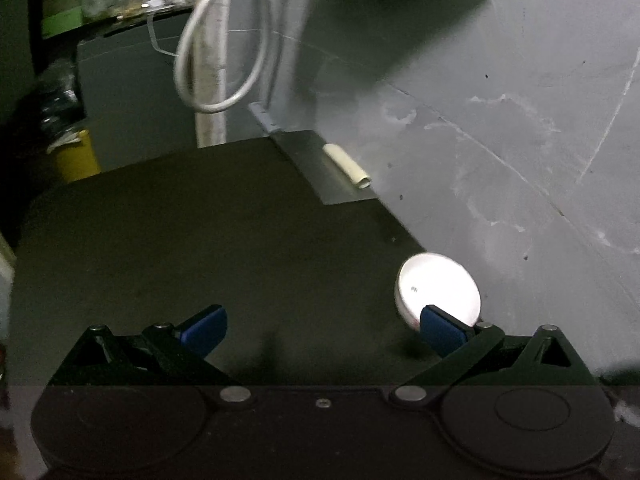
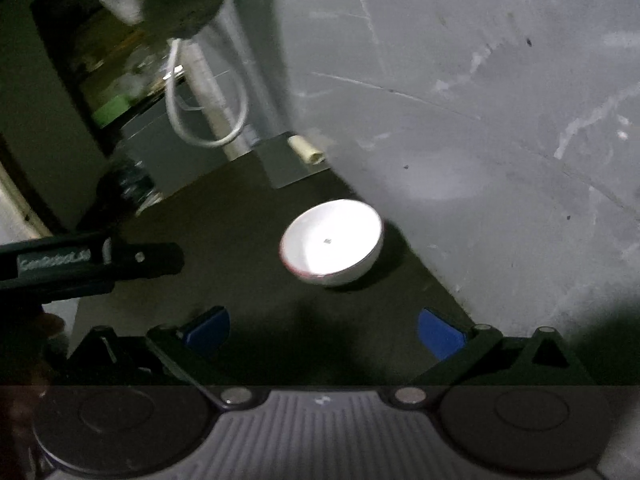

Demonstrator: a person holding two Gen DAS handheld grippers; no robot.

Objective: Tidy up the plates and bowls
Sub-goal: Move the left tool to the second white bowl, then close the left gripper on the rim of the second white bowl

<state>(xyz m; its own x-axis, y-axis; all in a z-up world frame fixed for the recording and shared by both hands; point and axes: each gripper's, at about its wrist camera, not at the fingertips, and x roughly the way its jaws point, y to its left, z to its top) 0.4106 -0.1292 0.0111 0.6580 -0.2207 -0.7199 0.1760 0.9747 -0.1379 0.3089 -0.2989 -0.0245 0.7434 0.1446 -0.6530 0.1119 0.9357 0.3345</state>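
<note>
A white bowl with a thin red rim stands upright on the dark countertop, close to the grey wall. My right gripper is open just in front of it, with nothing between its blue pads. In the left wrist view the same bowl sits at the right, partly behind the right blue pad. My left gripper is open and empty, to the left of the bowl. The left gripper's body shows at the left edge of the right wrist view. No plates are in view.
A grey scratched wall borders the counter on the right. A short white tube lies on a metal plate at the far corner. A looped white cable hangs by a pale pipe. A yellow container stands far left.
</note>
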